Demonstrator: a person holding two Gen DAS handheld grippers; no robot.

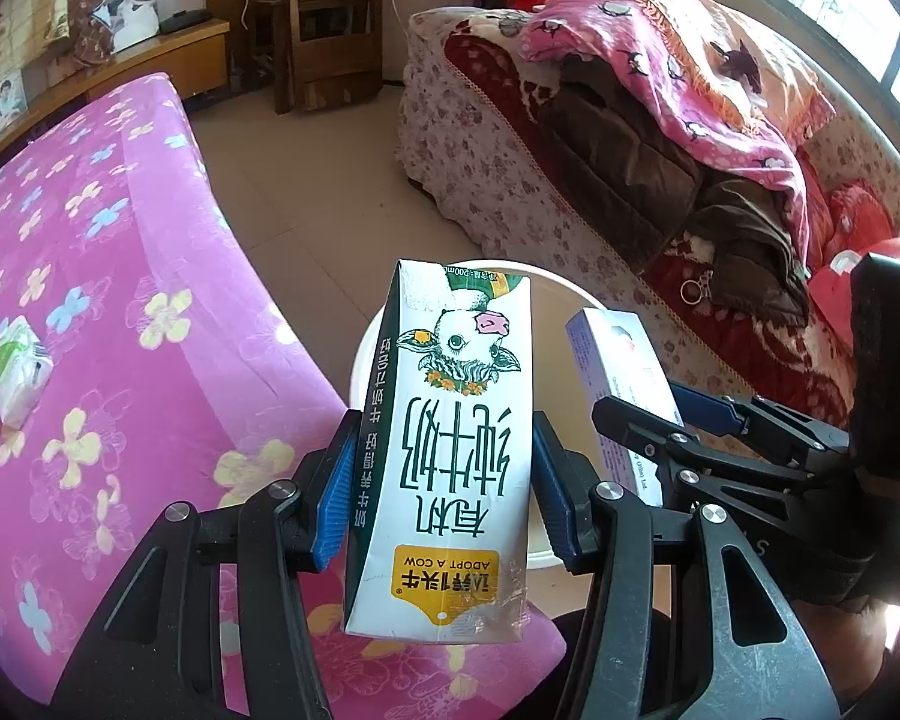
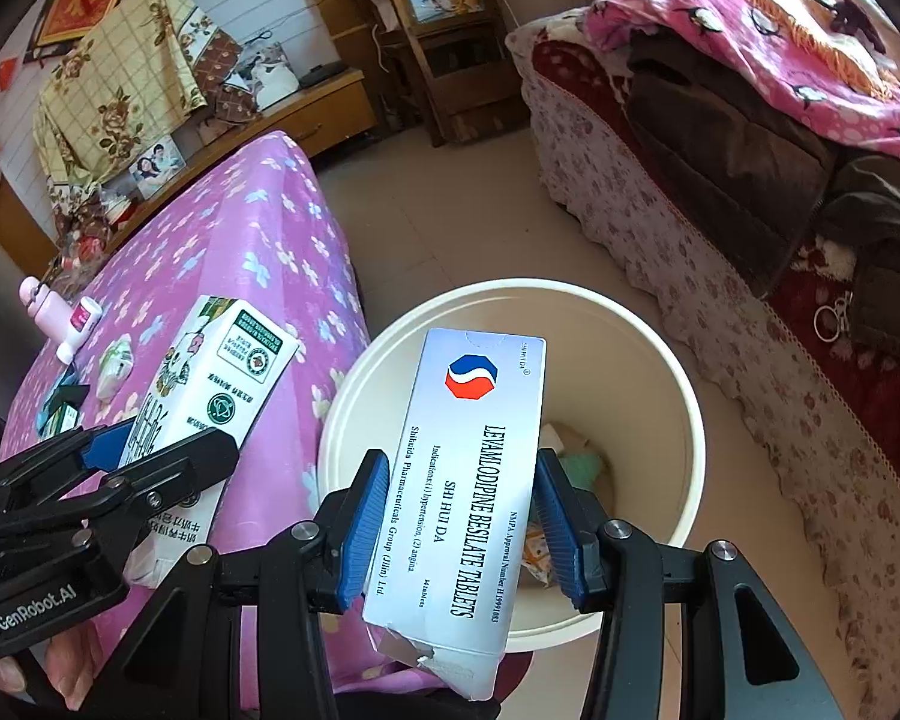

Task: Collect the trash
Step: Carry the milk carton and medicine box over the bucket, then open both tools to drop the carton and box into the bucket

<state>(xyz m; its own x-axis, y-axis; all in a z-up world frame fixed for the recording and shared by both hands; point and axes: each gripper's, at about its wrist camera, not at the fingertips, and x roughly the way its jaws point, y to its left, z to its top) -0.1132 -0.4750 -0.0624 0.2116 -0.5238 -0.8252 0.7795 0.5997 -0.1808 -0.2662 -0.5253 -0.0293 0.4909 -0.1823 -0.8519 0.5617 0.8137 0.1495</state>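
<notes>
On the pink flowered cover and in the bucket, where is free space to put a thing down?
The pink cover is bare between the tissue pack and its edge by the white bucket. The cover's far end is crowded by a pink bottle and small packs. The bucket floor already holds trash; above it, the inside is open.

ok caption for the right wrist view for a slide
Right tool holding a tablet box over the white bin, milk carton alongside.

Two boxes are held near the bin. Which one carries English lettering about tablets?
The tablet box in the right gripper, white with a red-and-blue emblem. The milk carton in the left gripper shows a cow.
</notes>
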